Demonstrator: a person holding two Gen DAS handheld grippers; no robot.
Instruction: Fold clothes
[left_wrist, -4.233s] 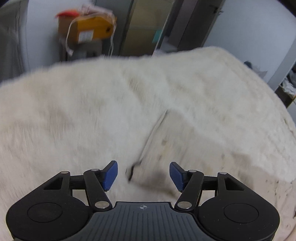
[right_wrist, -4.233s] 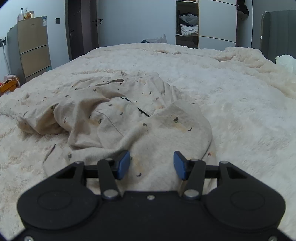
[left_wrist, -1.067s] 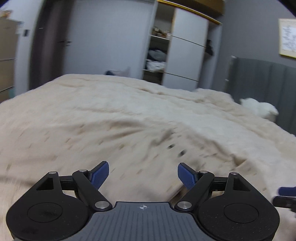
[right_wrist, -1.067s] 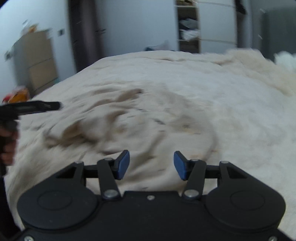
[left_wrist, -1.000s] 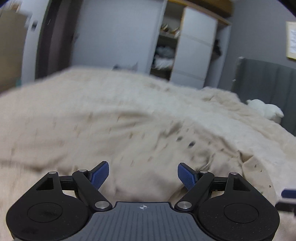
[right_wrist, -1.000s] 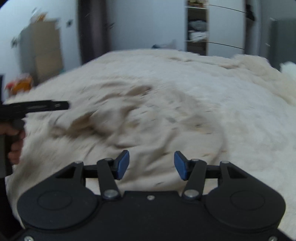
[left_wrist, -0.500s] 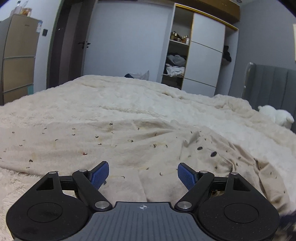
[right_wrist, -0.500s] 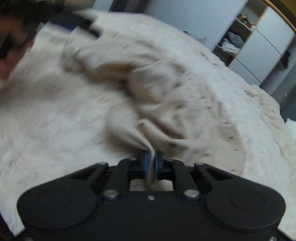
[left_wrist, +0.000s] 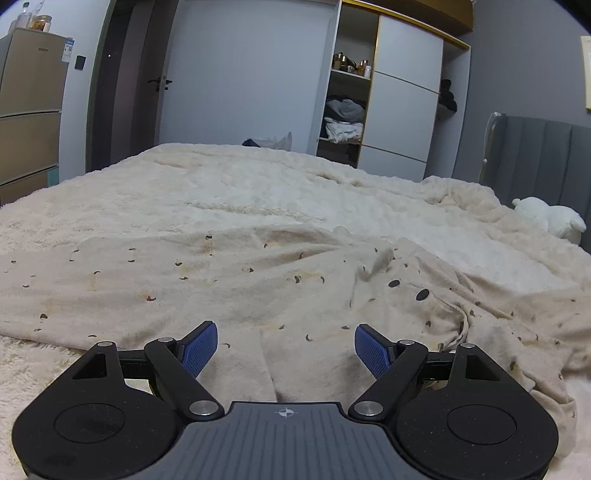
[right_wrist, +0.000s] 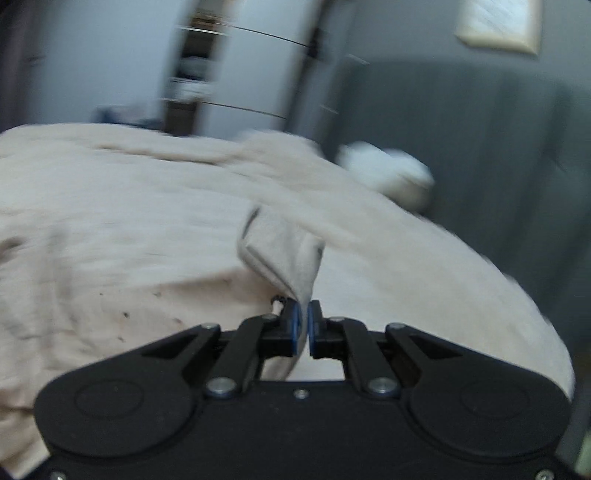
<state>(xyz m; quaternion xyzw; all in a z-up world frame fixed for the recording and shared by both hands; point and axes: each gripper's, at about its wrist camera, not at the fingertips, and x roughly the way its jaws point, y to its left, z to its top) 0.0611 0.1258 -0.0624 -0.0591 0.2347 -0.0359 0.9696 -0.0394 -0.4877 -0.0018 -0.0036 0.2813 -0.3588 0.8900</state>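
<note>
A beige garment (left_wrist: 258, 288) with small dark specks lies spread and wrinkled on a cream fluffy bed cover (left_wrist: 240, 184). My left gripper (left_wrist: 282, 349) is open just above the garment's near edge, with cloth under the gap between its blue pads. In the blurred right wrist view my right gripper (right_wrist: 303, 325) is shut on a corner of the beige garment (right_wrist: 284, 251), which rises in a fold from the pads. The rest of the garment (right_wrist: 110, 280) stretches away to the left.
A white plush toy (left_wrist: 550, 219) sits at the bed's far right by a grey padded headboard (left_wrist: 535, 155). An open wardrobe (left_wrist: 343, 114) with clothes and a dark door (left_wrist: 125, 85) stand behind the bed. A brown cabinet (left_wrist: 26, 110) stands at the left.
My right gripper, shut on the garment corner, has swung to the right and pulled the cloth with it. The left gripper has stayed open over the garment, which now lies flatter.
</note>
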